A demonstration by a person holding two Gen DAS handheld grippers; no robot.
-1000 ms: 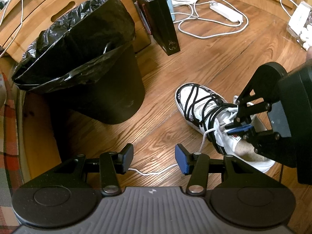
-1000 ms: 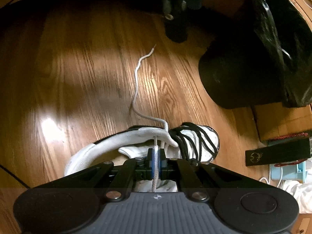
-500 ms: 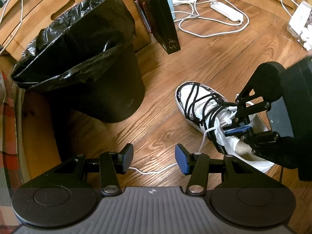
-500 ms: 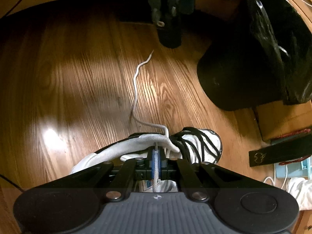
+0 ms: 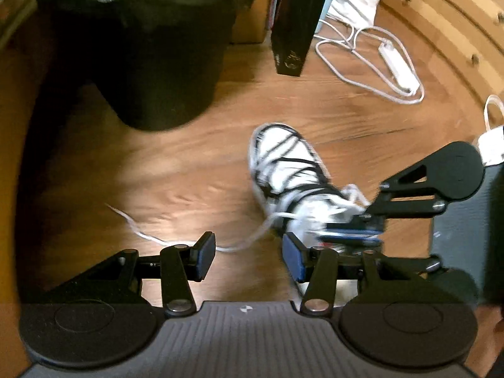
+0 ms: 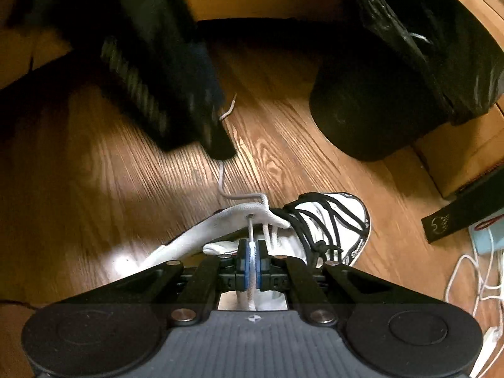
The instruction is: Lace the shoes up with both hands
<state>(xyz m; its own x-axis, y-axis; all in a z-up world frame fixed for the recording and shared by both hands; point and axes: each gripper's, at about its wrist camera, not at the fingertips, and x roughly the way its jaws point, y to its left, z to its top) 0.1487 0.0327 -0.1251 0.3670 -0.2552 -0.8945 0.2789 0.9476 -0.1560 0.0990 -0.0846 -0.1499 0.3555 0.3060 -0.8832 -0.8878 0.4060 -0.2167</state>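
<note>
Hovering over the wood floor (image 5: 195, 170), the left gripper (image 5: 249, 253) has its jaws spread about halfway with nothing pinched; the loose white lace (image 5: 239, 245) crosses the gap between its blue pads (image 5: 291, 258) on the floor below, touching neither as far as the blur allows. That free run has its long axis roughly crosswise to the left gripper's fingers: from the shoe's eyelets it trails away to the left of the left-wrist view and ends in a thin tip (image 5: 110, 206) well clear of the shoe. Just beyond and to the right, the right gripper (image 6: 251, 260) is pressed together on the other strand of white lace, pinching it right above the tongue, the strand rising taut from an eyelet in the collar. The white sneaker (image 5: 283, 163) with black crossed cords lies on the floor, toe pointing away from both grippers. Judgement: the left hand is the nearer one to the free end, and the coming move depends on lowering it so the lace sits between the pads, not under them. Farther off stand a black bin (image 5: 141, 50) and a black paper bag (image 5: 296, 22).
</note>
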